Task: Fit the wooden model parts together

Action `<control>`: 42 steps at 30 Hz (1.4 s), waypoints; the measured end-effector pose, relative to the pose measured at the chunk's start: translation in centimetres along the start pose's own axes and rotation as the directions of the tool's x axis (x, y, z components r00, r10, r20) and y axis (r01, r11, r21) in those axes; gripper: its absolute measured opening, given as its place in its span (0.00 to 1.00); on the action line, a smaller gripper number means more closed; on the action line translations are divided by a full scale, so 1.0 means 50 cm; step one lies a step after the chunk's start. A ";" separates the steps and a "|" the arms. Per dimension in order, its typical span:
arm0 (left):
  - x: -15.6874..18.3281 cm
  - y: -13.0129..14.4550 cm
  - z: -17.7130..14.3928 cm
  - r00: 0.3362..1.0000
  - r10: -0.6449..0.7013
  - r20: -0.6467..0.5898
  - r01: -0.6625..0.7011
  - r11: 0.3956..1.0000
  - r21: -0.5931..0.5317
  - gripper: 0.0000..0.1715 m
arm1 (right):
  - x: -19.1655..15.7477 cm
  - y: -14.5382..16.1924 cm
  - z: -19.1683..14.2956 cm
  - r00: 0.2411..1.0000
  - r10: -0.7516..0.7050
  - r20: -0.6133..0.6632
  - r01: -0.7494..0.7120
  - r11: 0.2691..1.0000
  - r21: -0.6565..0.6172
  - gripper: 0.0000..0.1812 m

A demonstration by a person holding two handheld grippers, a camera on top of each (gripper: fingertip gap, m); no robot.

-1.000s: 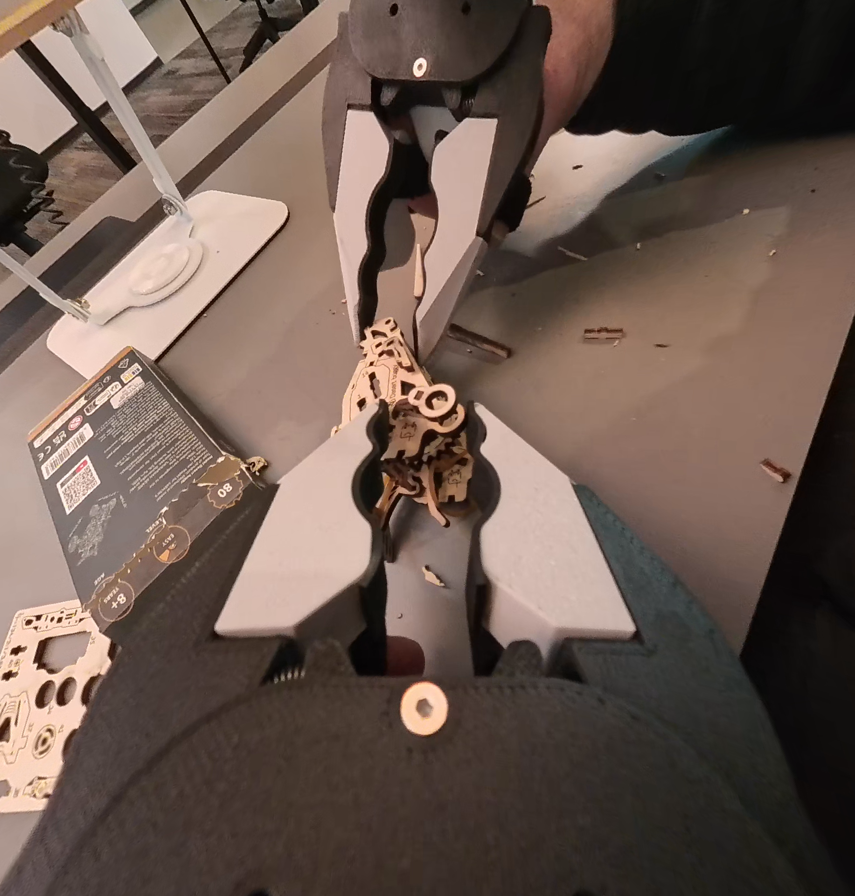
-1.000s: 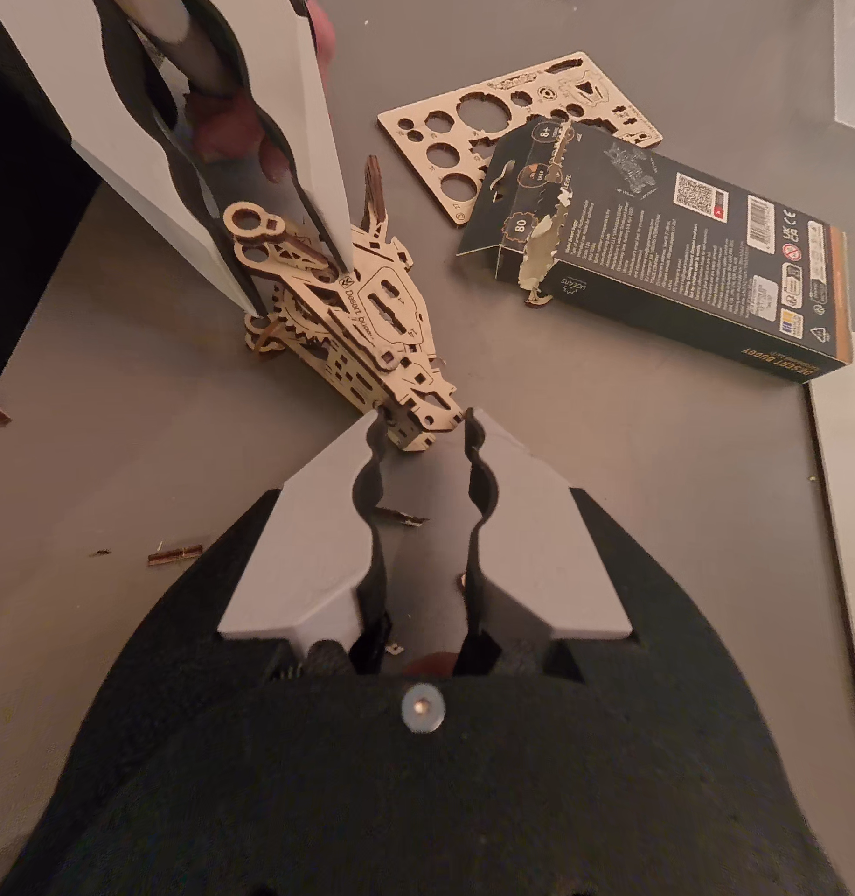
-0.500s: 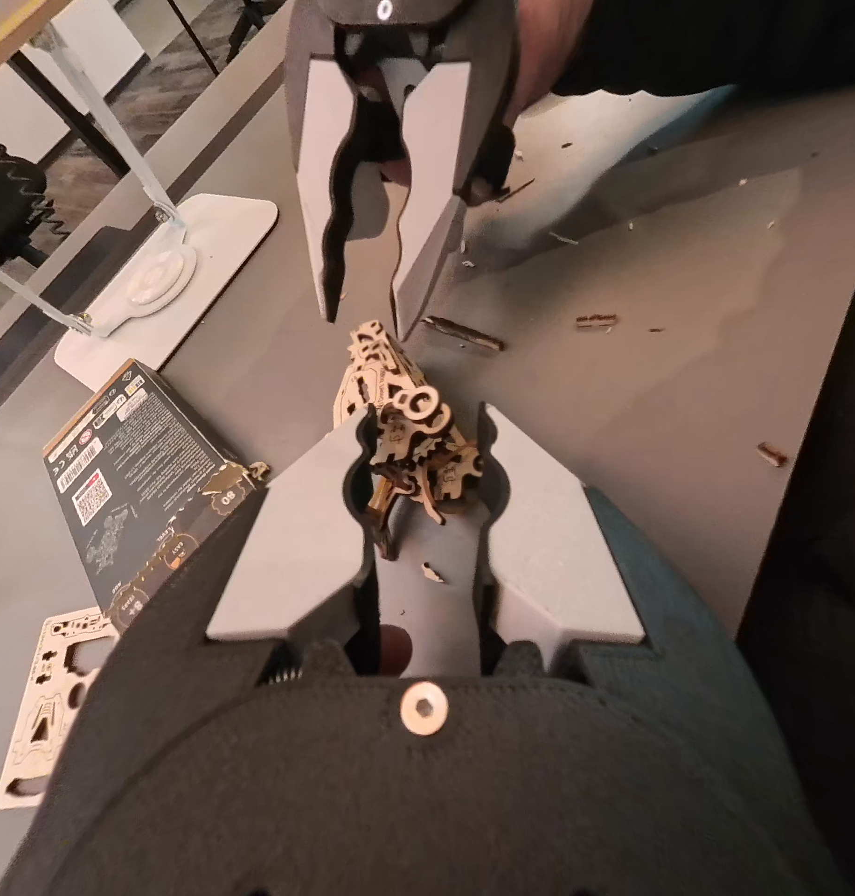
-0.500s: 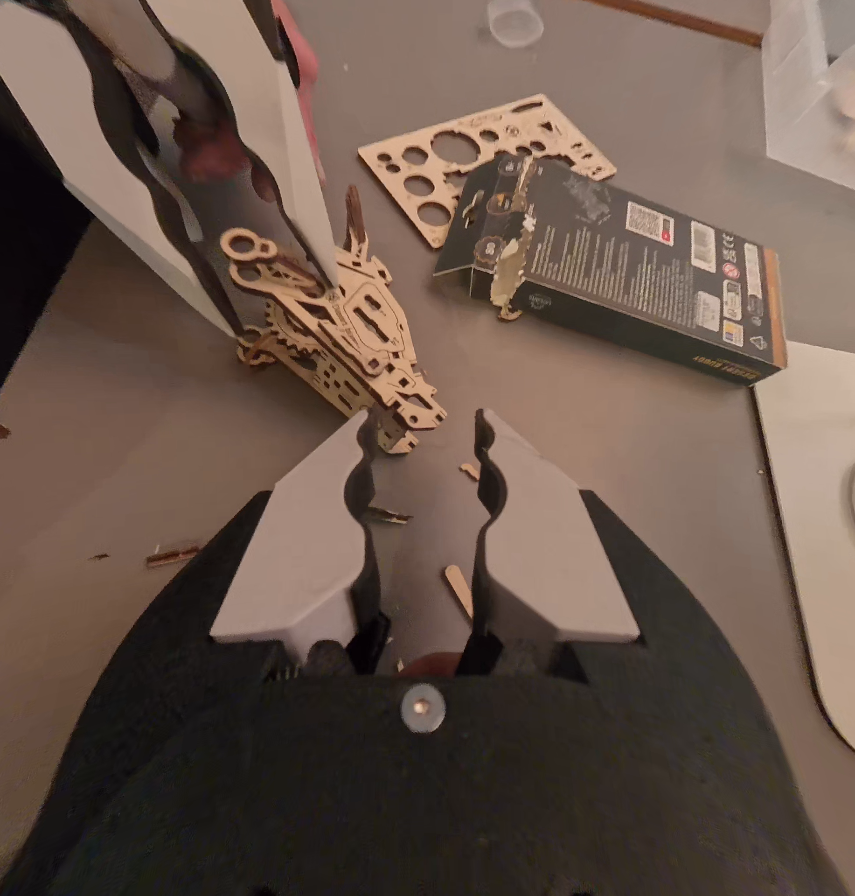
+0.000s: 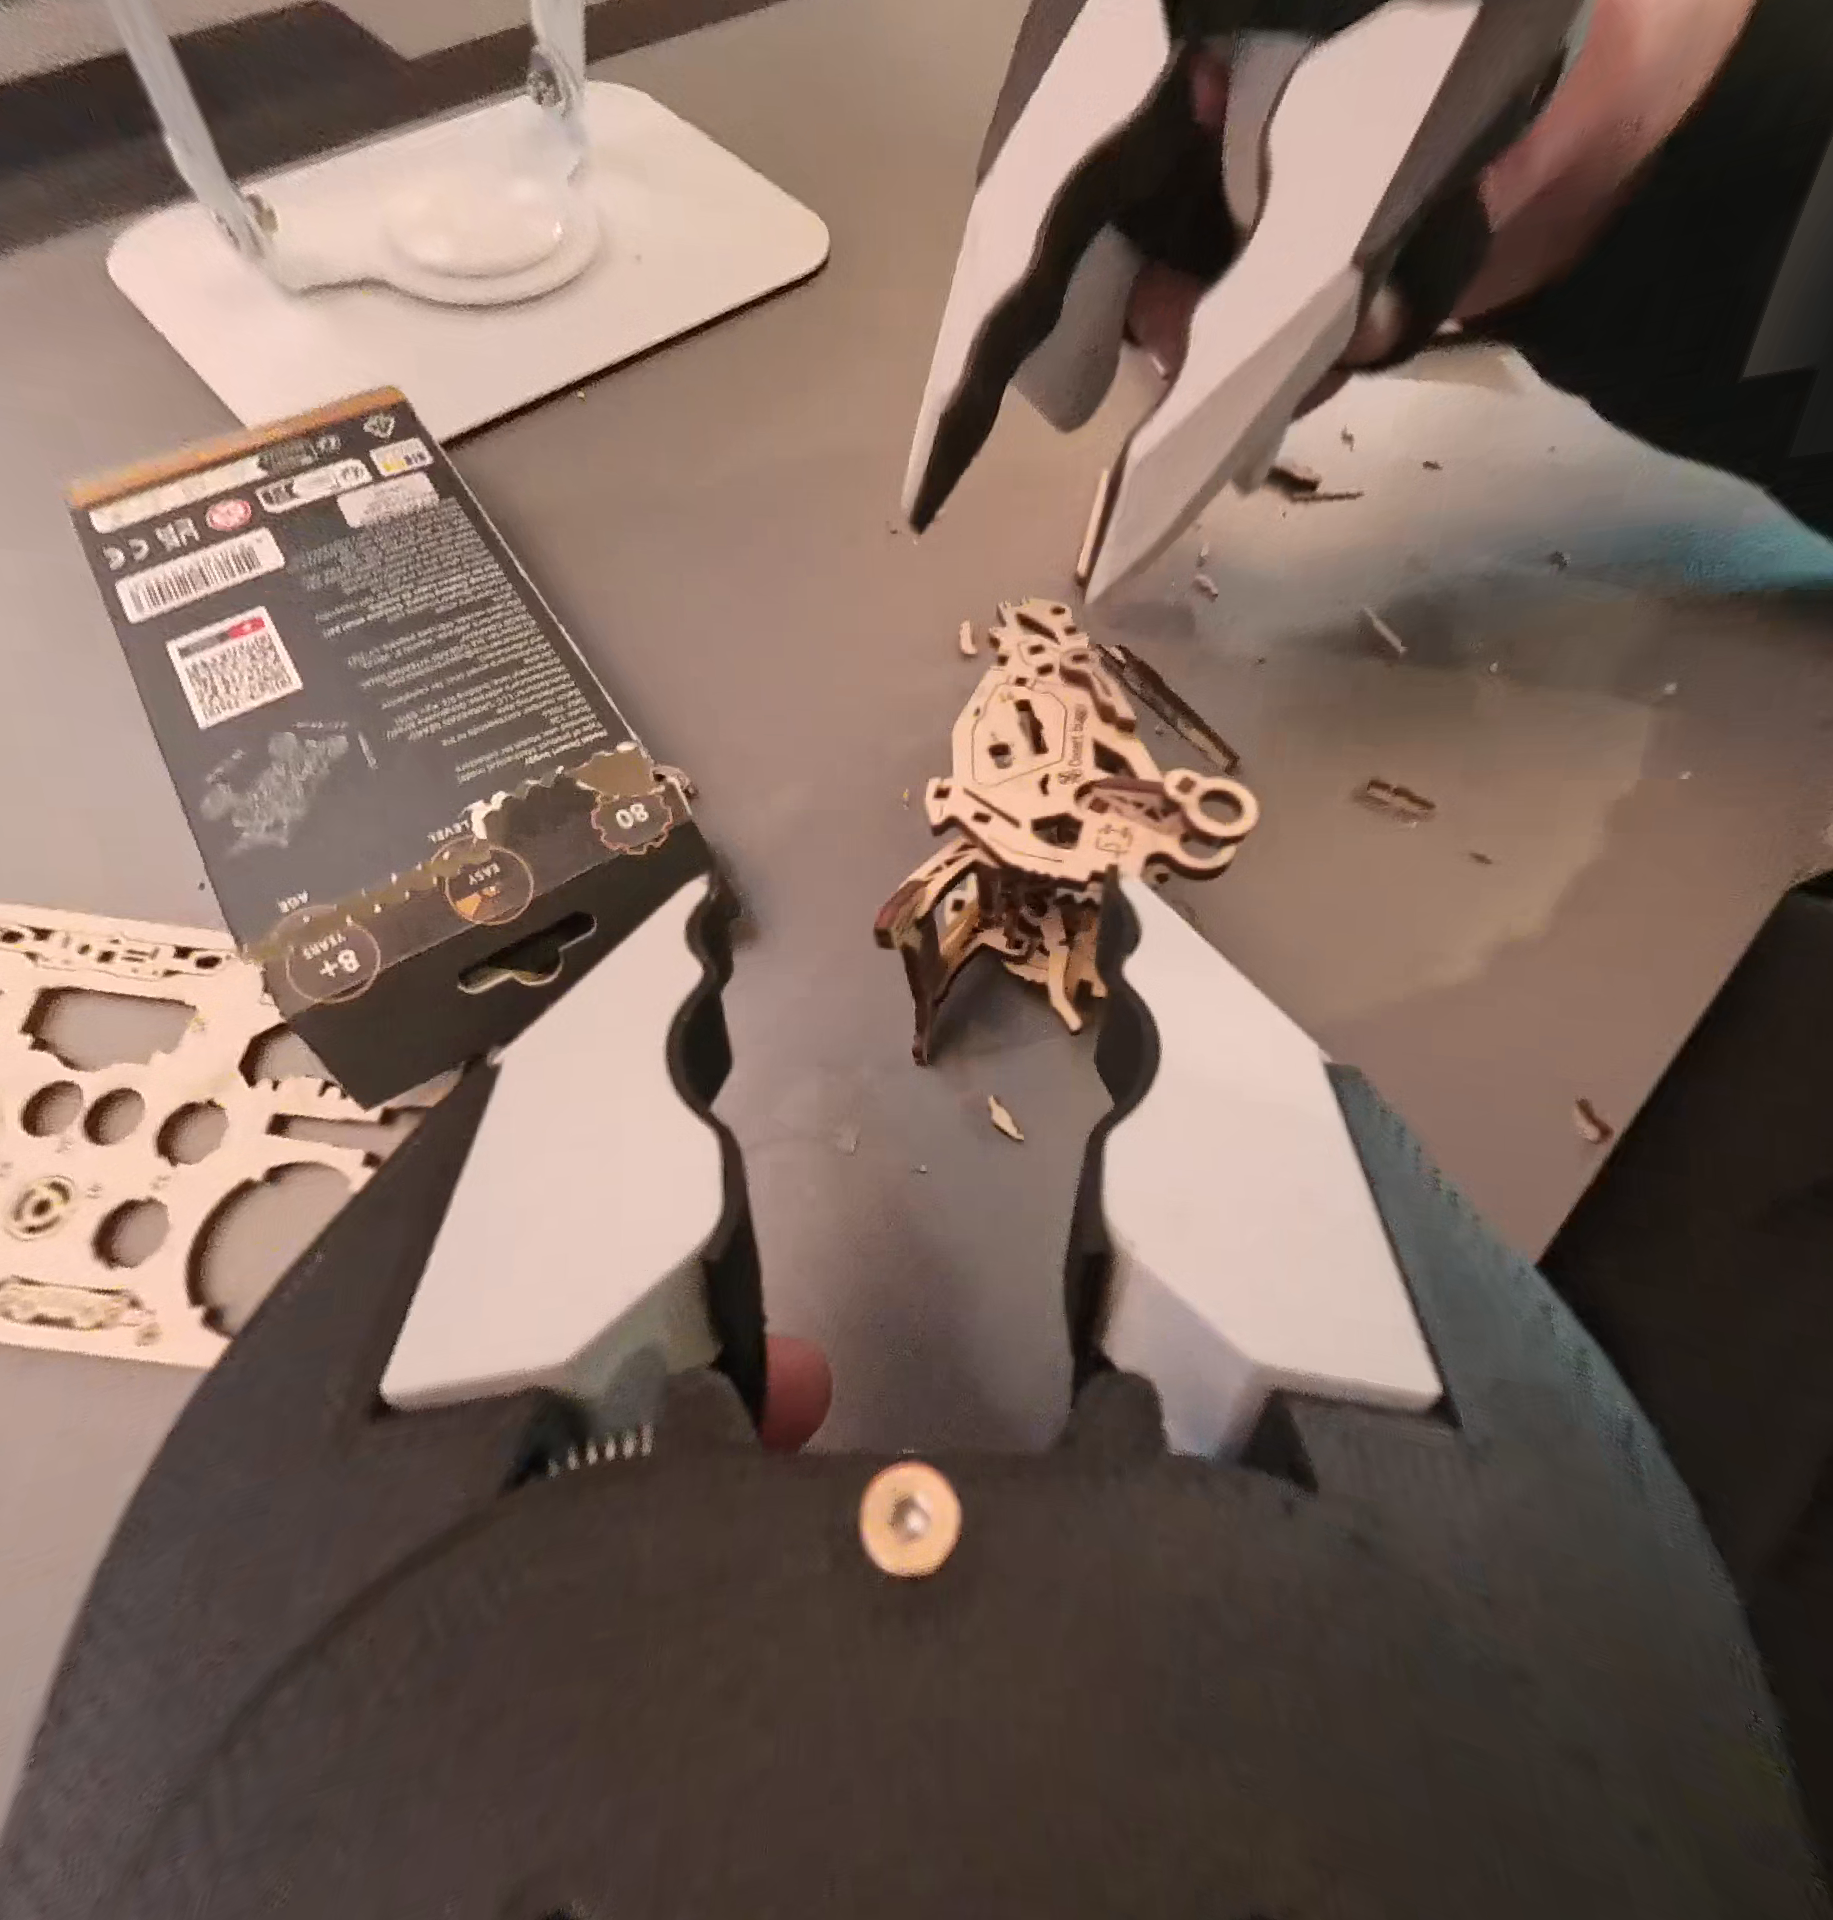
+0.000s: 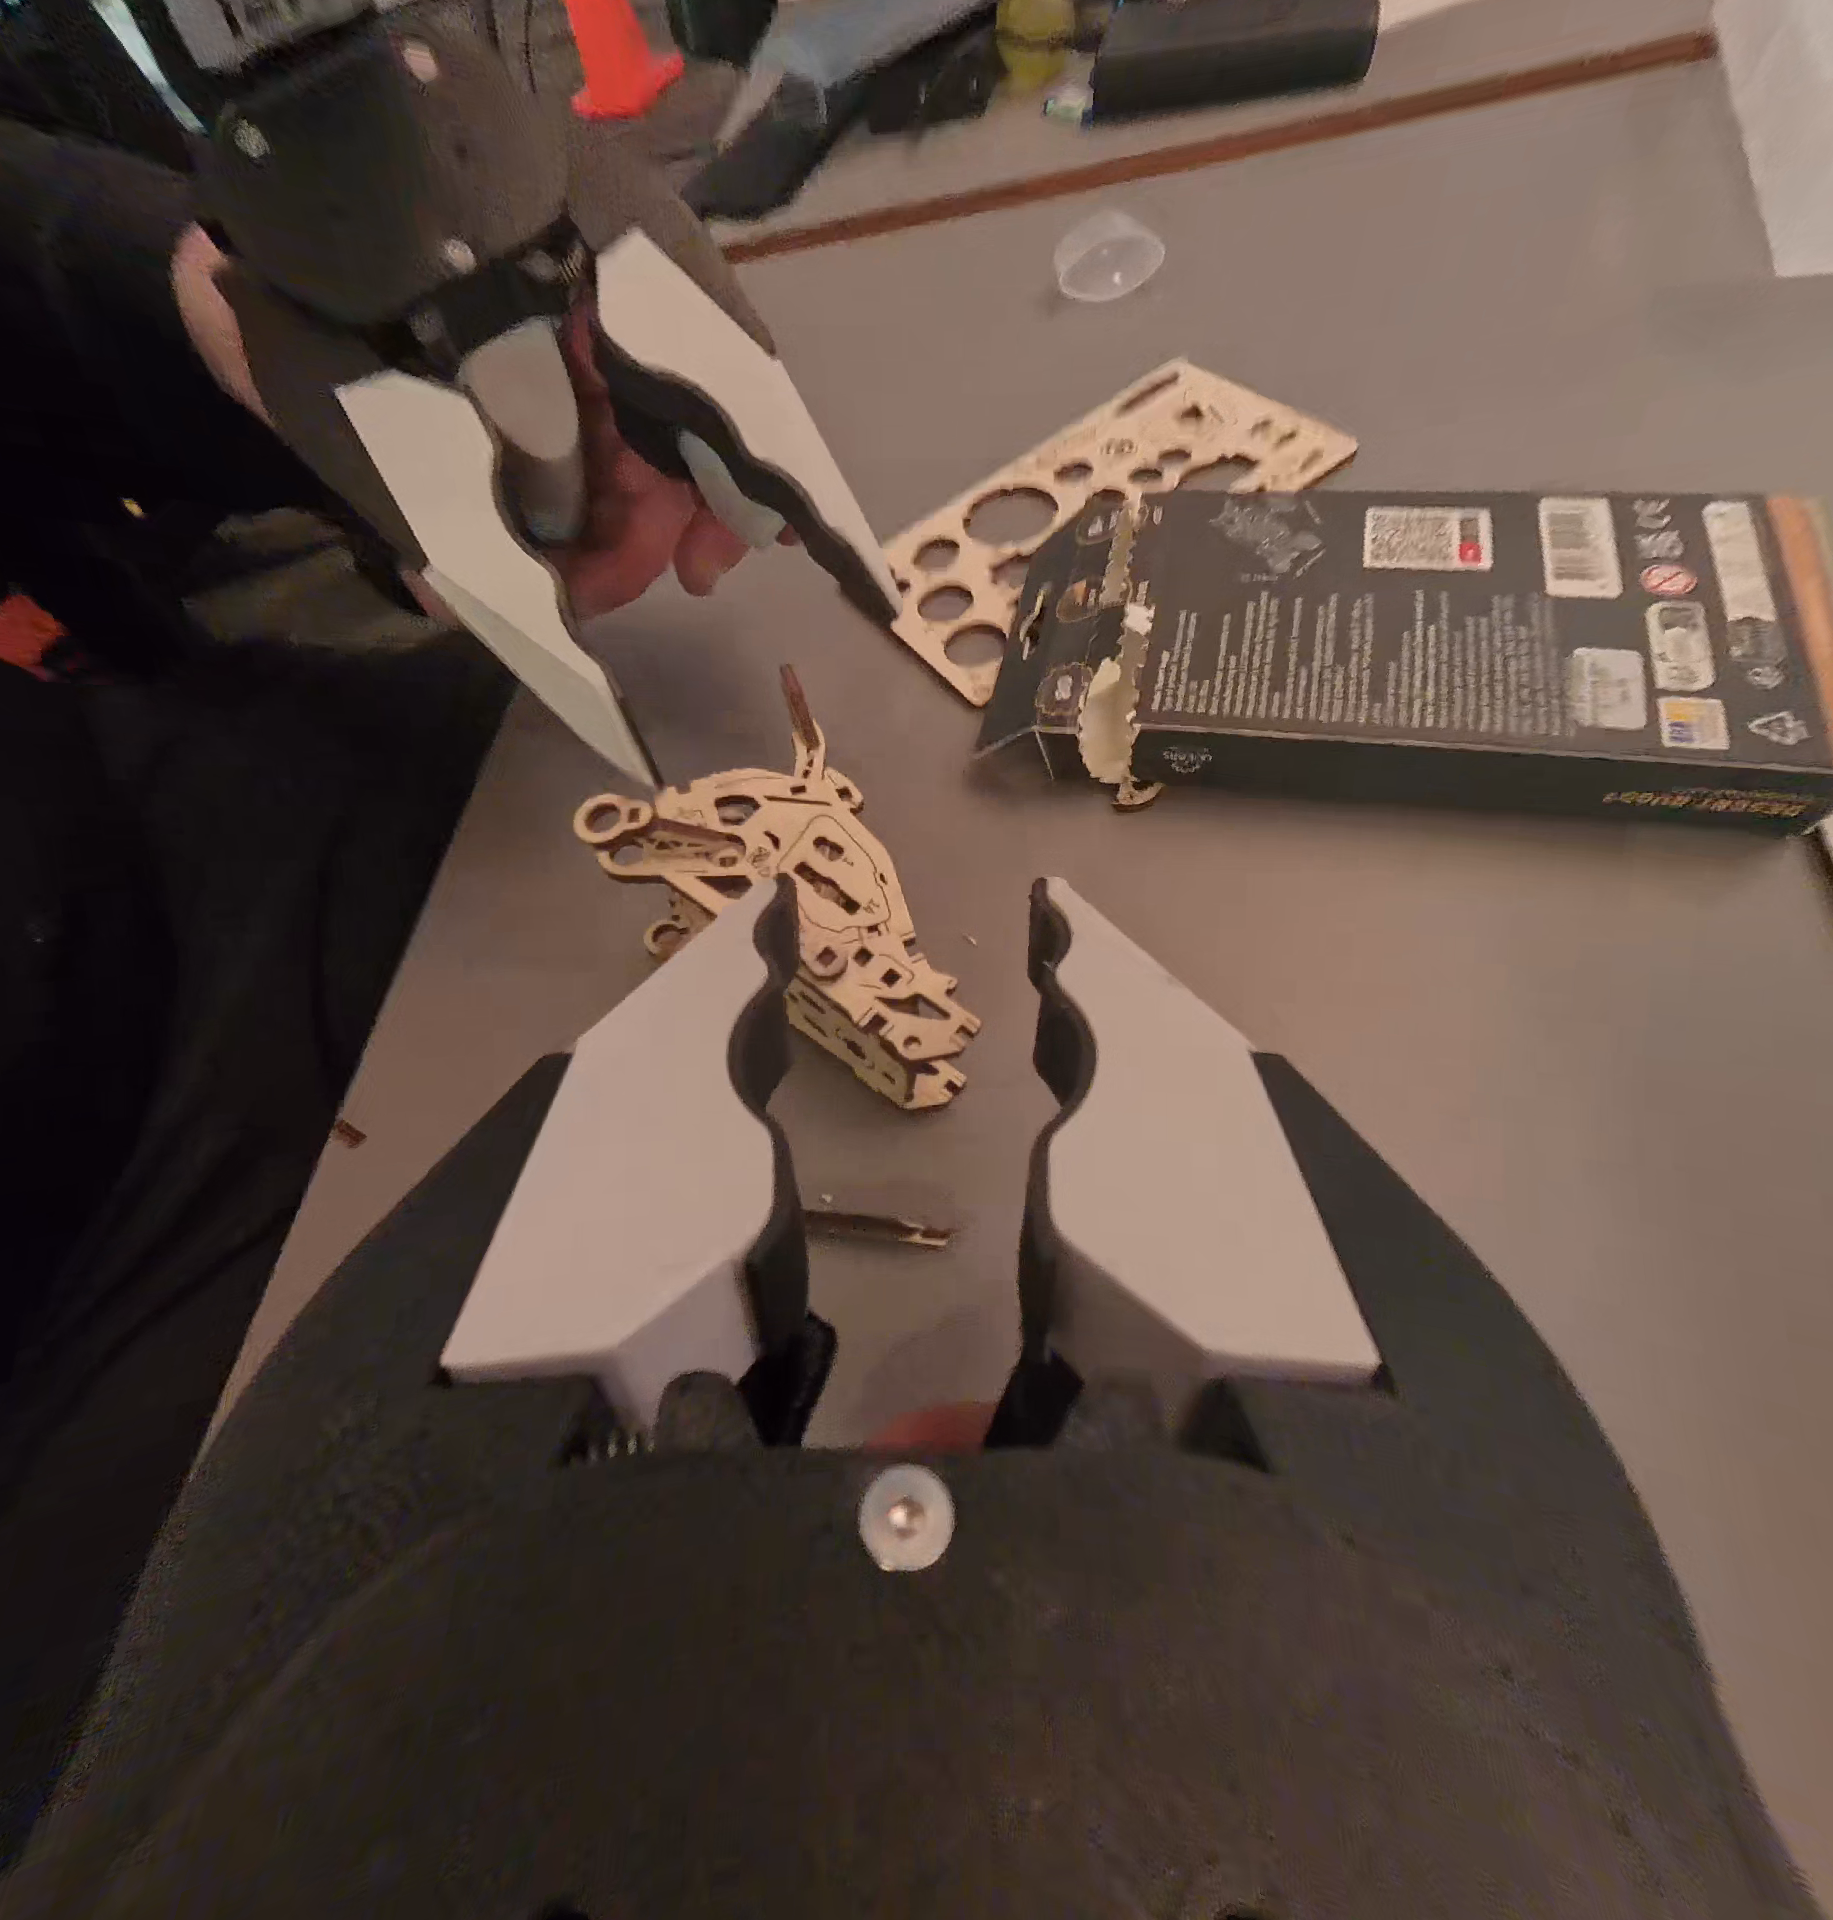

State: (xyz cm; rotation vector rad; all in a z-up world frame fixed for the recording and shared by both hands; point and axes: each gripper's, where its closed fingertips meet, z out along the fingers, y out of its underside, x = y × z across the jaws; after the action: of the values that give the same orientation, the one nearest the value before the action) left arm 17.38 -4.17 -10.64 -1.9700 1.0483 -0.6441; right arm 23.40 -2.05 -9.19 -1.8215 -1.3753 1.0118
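Observation:
The pale wooden model [image 5: 1078,790] rests on the grey table [image 5: 1514,914], tilted on its legs, with nothing holding it. My left gripper [image 5: 922,904] is wide open and empty; its right fingertip is close beside the model's near end. My right gripper [image 5: 1005,551] hangs open just beyond the model's far end, with a thin pale sliver beside one finger. In the right wrist view the model [image 6: 725,826] lies just past my open right gripper [image 6: 907,899], partly hidden by its left finger. The left gripper [image 6: 766,696] is open above it, one tip near the ringed end.
A black kit box [image 5: 372,727] [image 6: 1463,644] and a punched-out wooden sheet [image 5: 81,1143] [image 6: 1151,457] lie beside the model. A dark wooden strip [image 6: 876,1226] and chips lie around it. A white stand base [image 5: 496,270] and a clear cup [image 6: 1109,255] sit farther off. The table edge runs close by. The tips of one gripper are about 8 cm away from the tips of the other.
My left gripper opened wide, let go of the model and drew back. The right gripper also pulled back and up from the model's far end. The model now stands on the table alone.

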 end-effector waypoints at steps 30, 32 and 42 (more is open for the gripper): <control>0.102 -0.009 0.014 0.999 0.024 -0.036 -0.022 0.997 0.069 0.35 | -0.082 0.063 -0.005 0.993 -0.087 -0.074 0.089 0.996 0.025 0.08; 0.114 -0.008 0.011 0.997 0.067 -0.031 -0.065 0.995 0.077 0.35 | -0.092 0.065 -0.010 0.992 -0.097 -0.077 0.100 0.994 0.039 0.08; 0.151 0.015 0.009 0.980 0.200 -0.012 -0.200 0.979 0.043 0.39 | -0.126 0.095 -0.010 0.984 -0.136 -0.112 0.142 0.989 0.044 0.08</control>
State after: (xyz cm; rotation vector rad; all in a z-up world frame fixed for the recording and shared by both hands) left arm 21.34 -10.65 -11.02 -1.7977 1.2155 -0.5679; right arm 25.13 -9.36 -11.66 -1.6913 -1.3768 0.8563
